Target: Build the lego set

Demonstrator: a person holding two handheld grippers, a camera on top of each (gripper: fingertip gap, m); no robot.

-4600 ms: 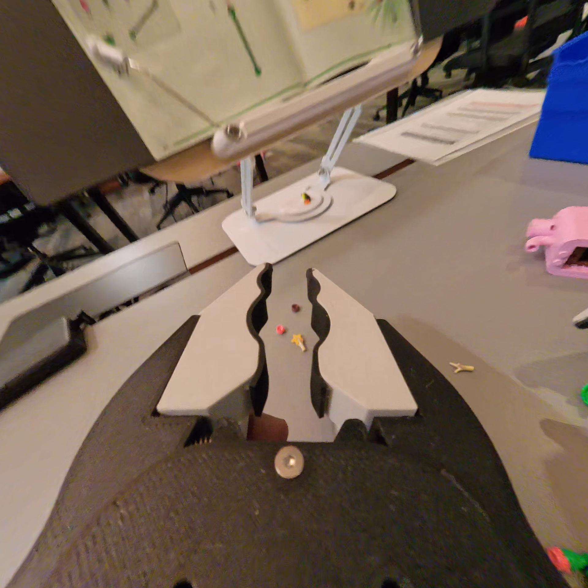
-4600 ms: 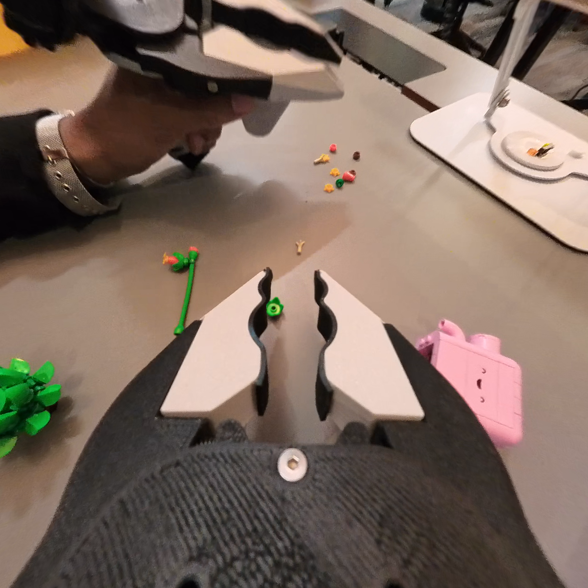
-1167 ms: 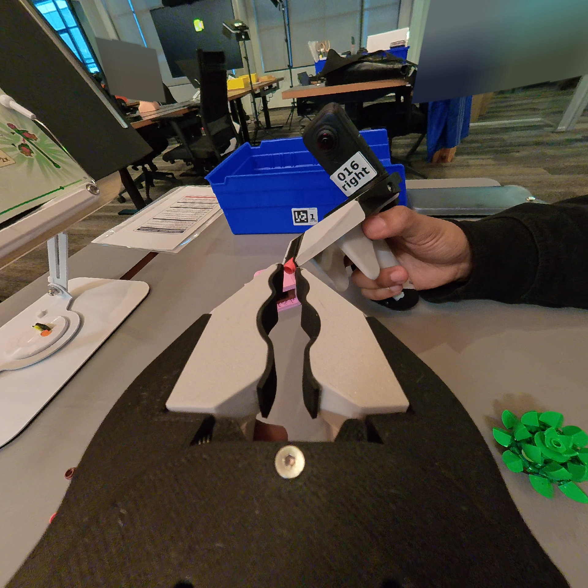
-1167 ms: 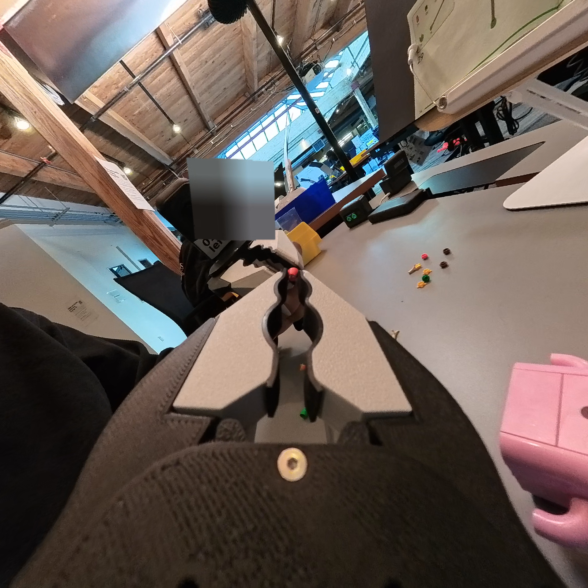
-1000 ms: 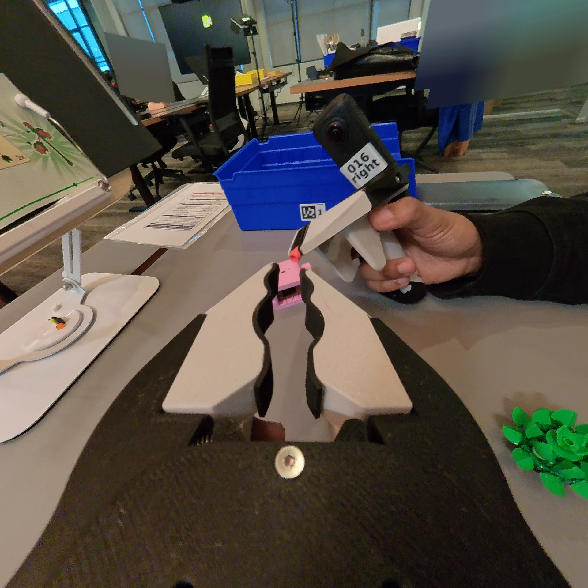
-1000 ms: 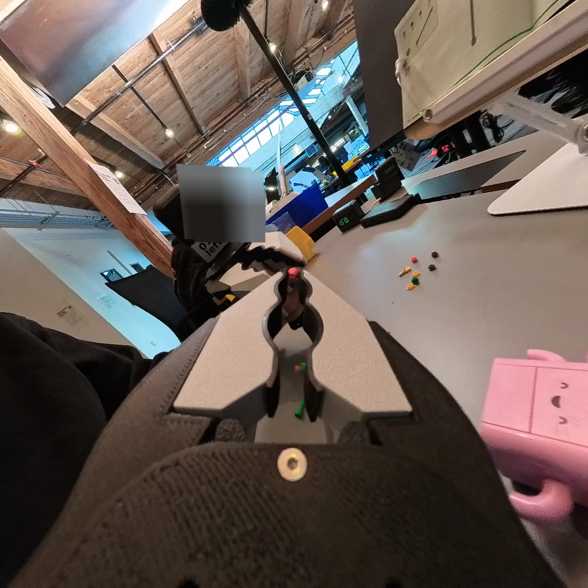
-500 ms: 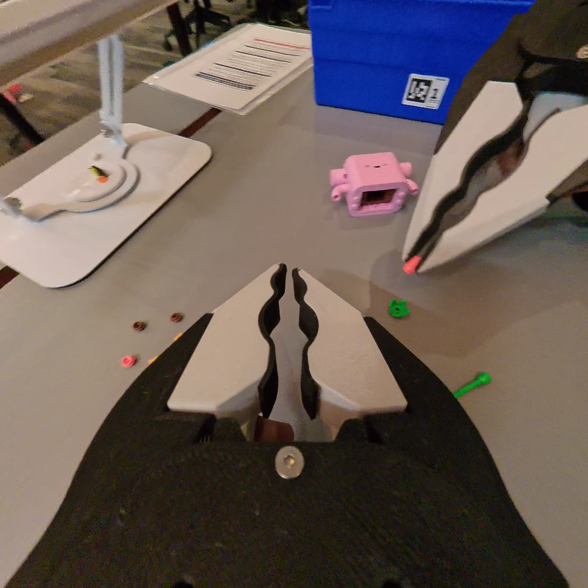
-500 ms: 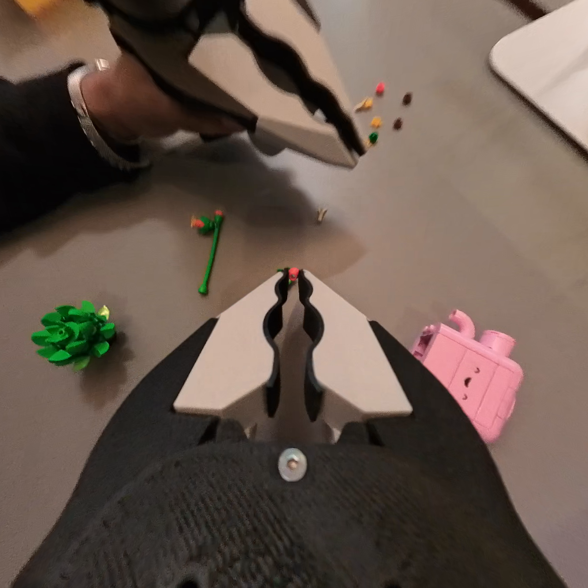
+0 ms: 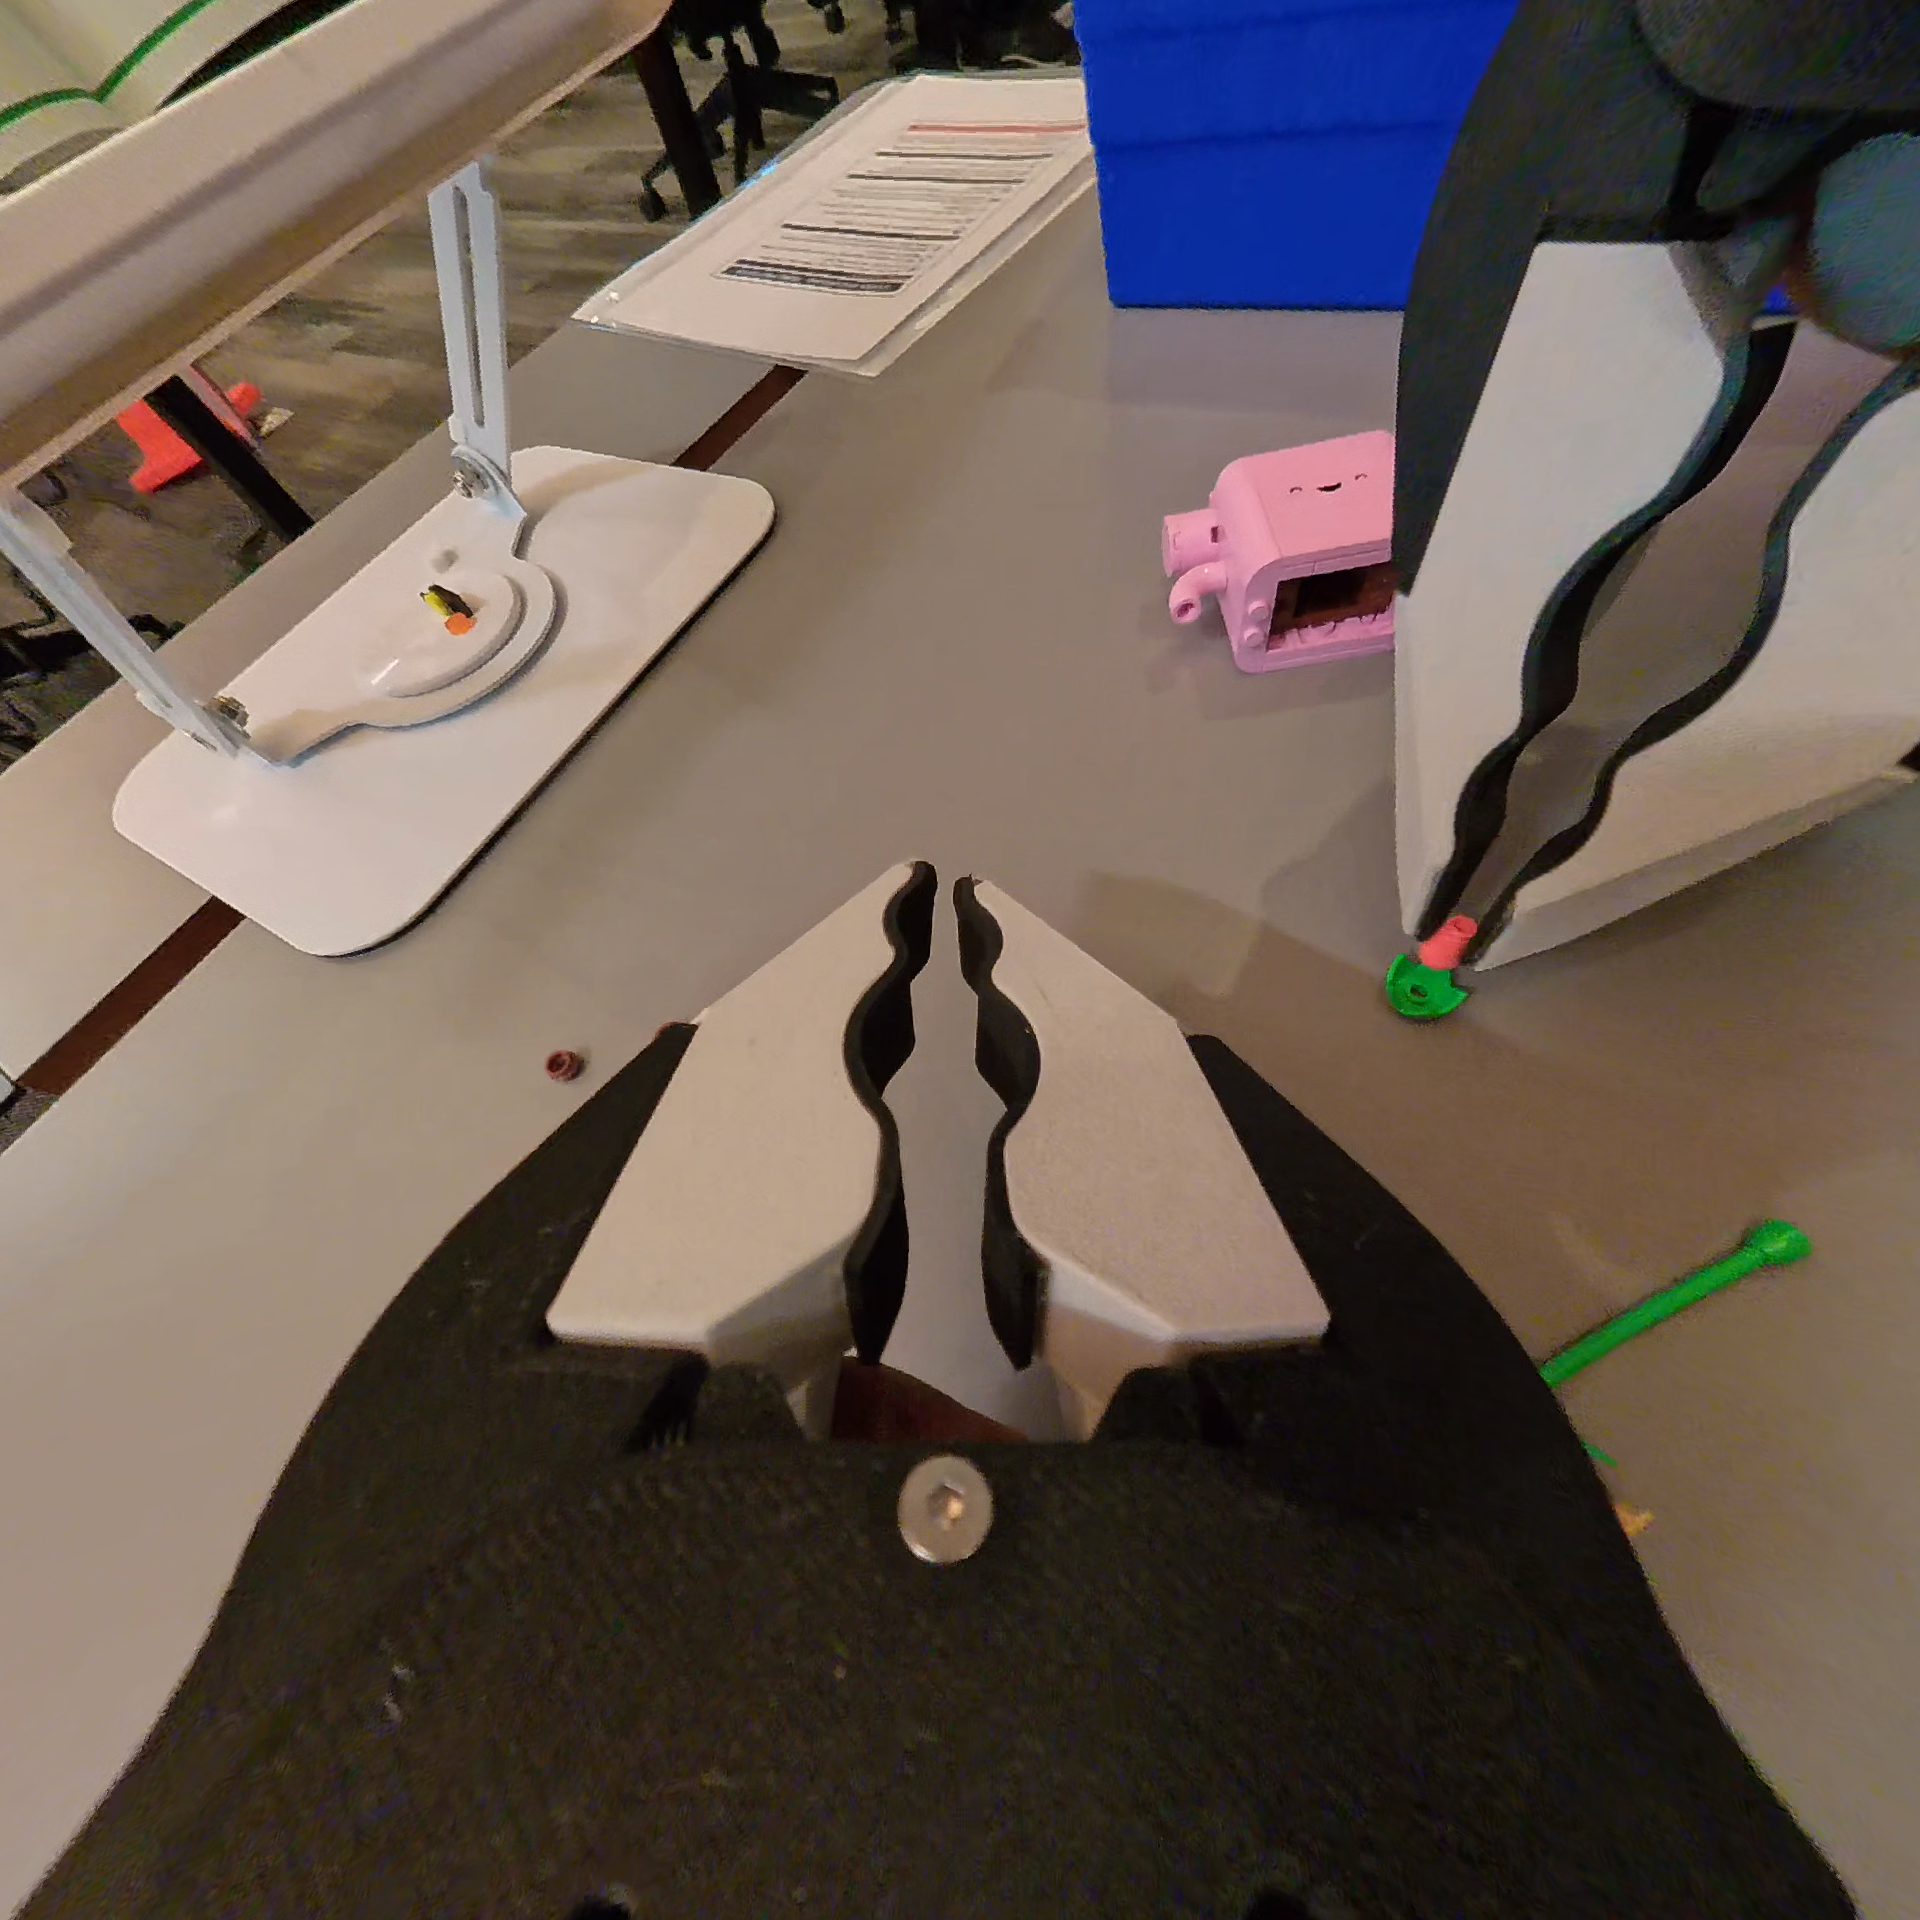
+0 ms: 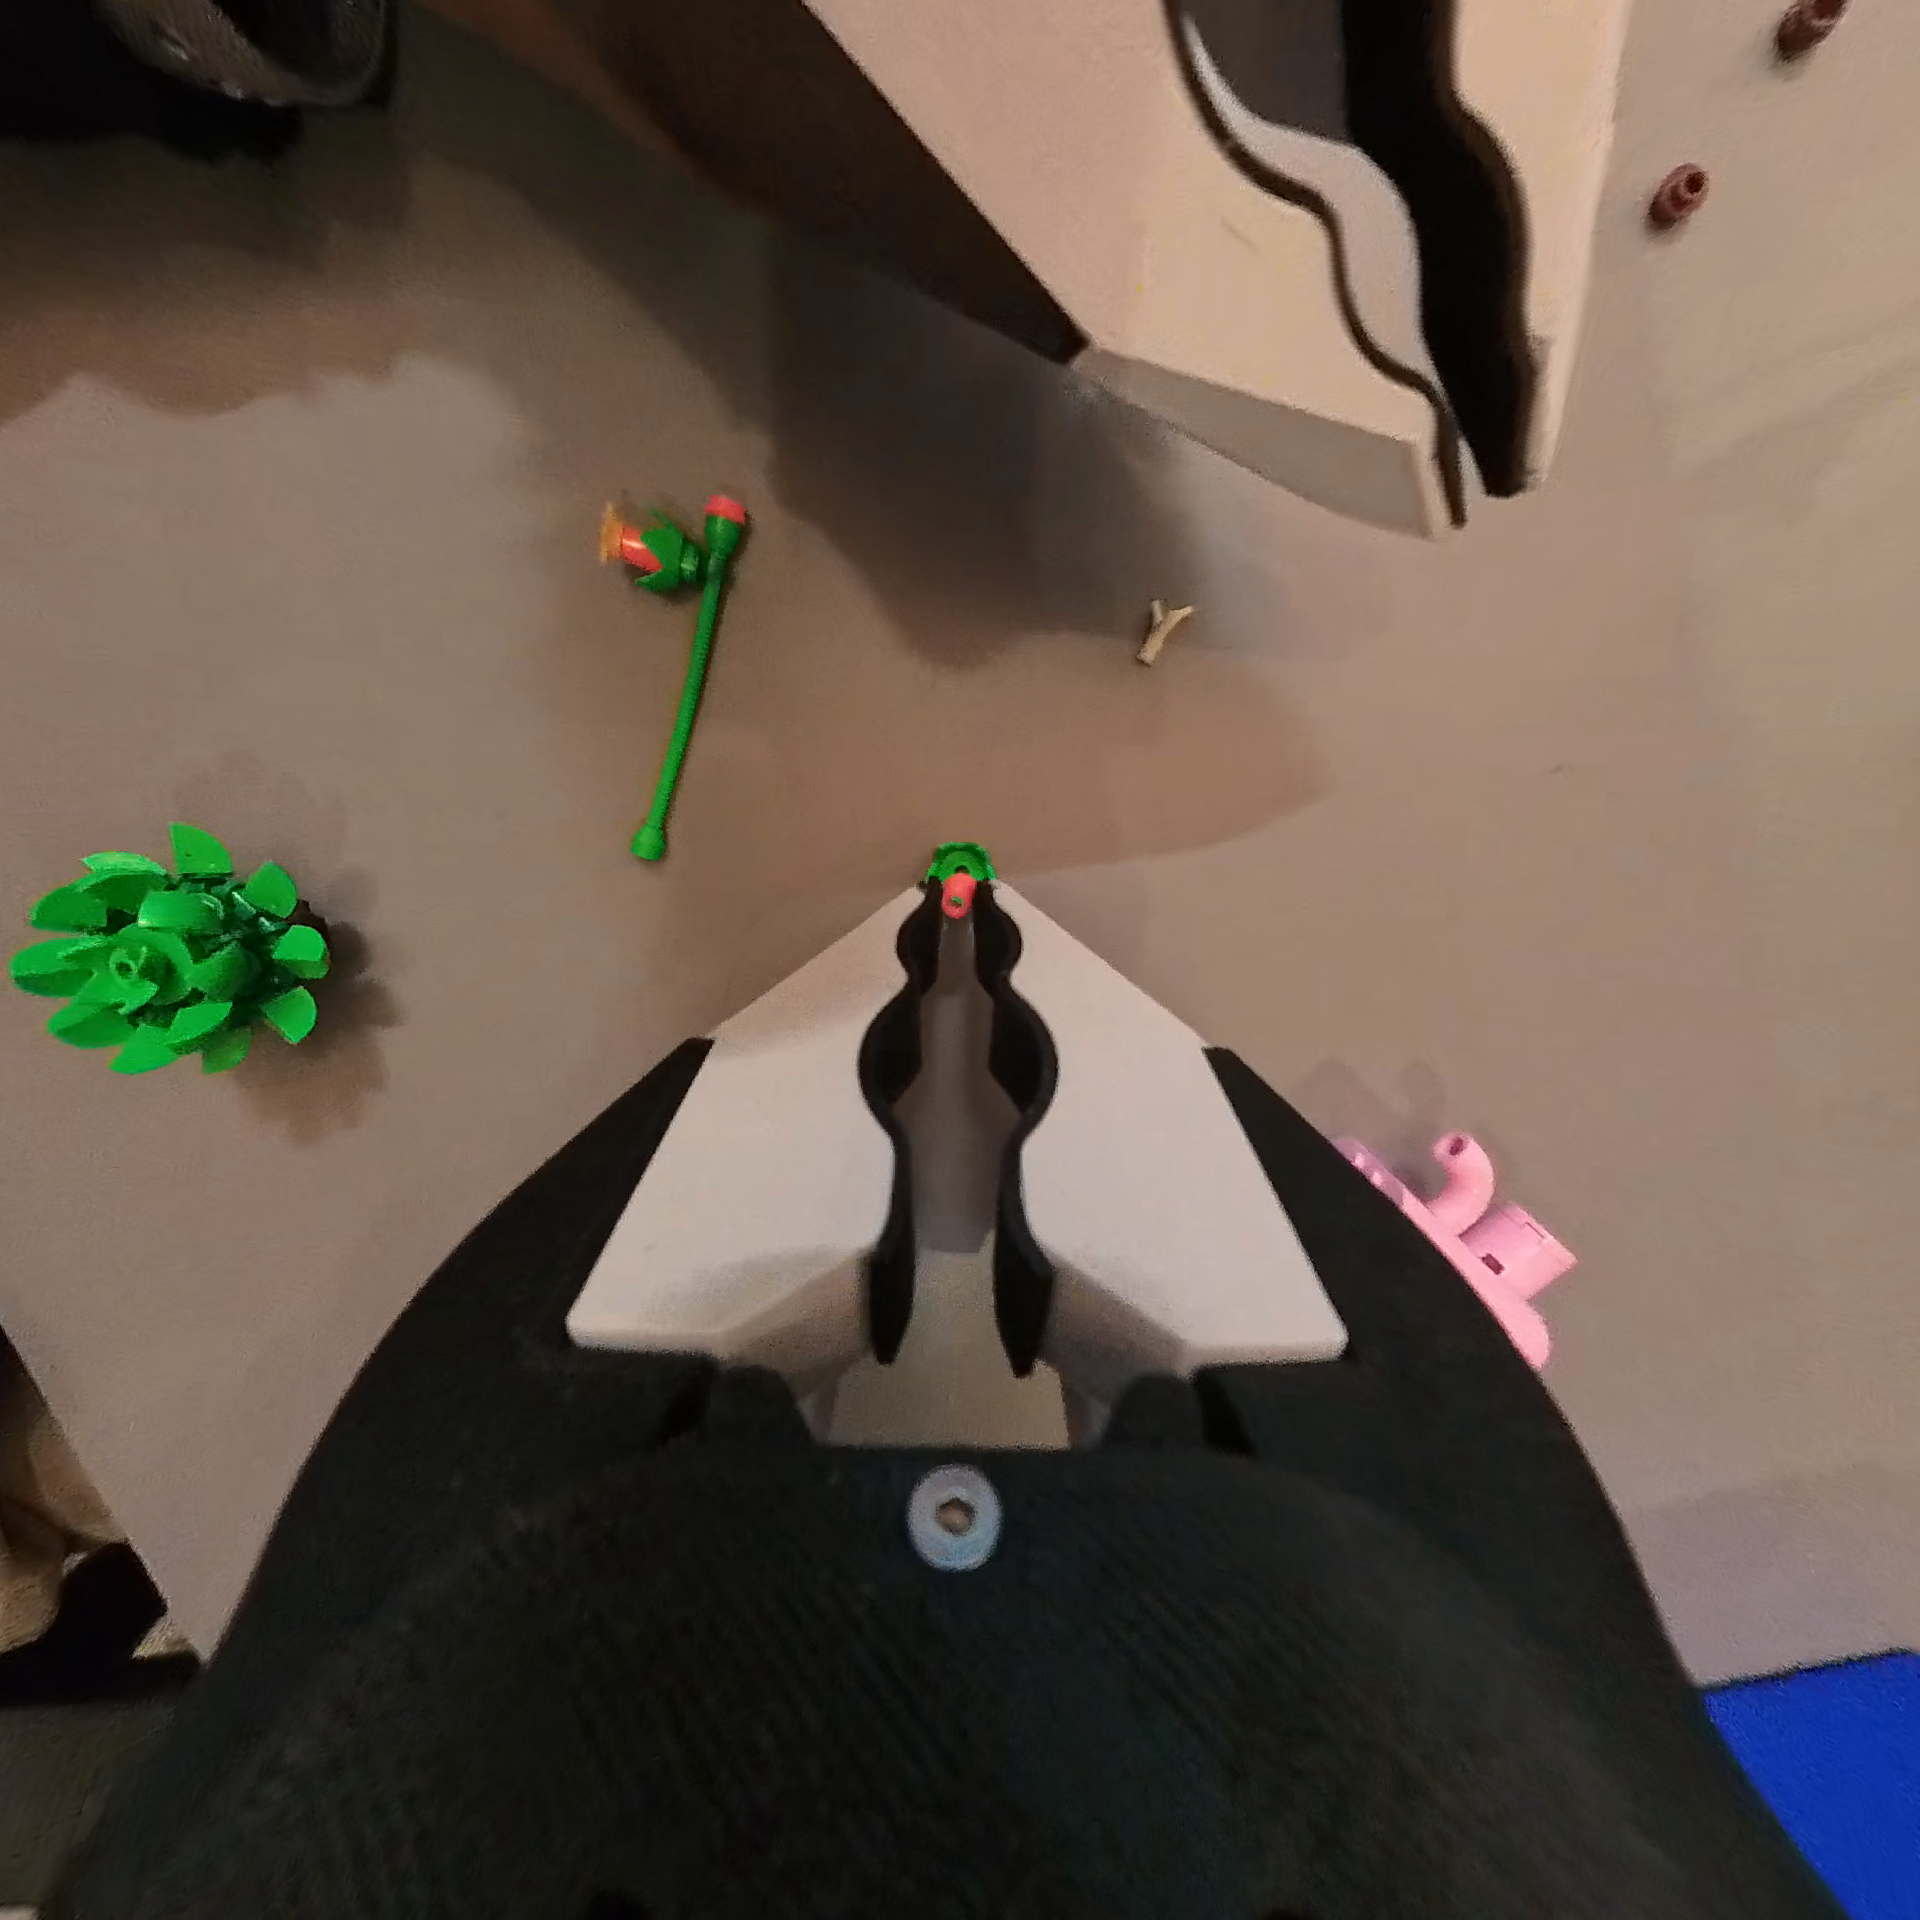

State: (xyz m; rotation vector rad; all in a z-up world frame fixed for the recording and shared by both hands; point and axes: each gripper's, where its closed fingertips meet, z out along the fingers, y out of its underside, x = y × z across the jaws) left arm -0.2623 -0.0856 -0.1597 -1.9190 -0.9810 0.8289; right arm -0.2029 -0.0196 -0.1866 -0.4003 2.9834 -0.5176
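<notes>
My right gripper (image 10: pixel 958 906) is shut on a small red piece (image 10: pixel 958 896) and holds it tip-down onto a small green round piece (image 10: pixel 958 862) lying on the grey table (image 10: pixel 1558 831). In the left wrist view the right gripper (image 9: pixel 1455 932) stands at the right, with the red piece (image 9: pixel 1446 940) touching the green piece (image 9: pixel 1423 987). My left gripper (image 9: pixel 943 883) is shut and empty, above the table to the left of them. It also shows at the top of the right wrist view (image 10: pixel 1455 499).
A pink pot (image 9: pixel 1299 551) lies behind the right gripper. A green stem with a flower (image 10: pixel 686 665), a green leaf cluster (image 10: pixel 166 951), a tan piece (image 10: pixel 1162 629) and dark red studs (image 10: pixel 1678 208) lie about. A white stand base (image 9: pixel 447 675), a paper sheet (image 9: pixel 883 218) and a blue bin (image 9: pixel 1278 145) stand at the back. About 9 cm separates my left fingertips from my right. From the right gripper's tips to the pink pot (image 9: pixel 1299 551) is close to 10 cm.
The red piece passed from between both grippers' tips to the right gripper alone. Both grippers tilted down to the table. The right gripper lowered the red piece onto the green piece.
</notes>
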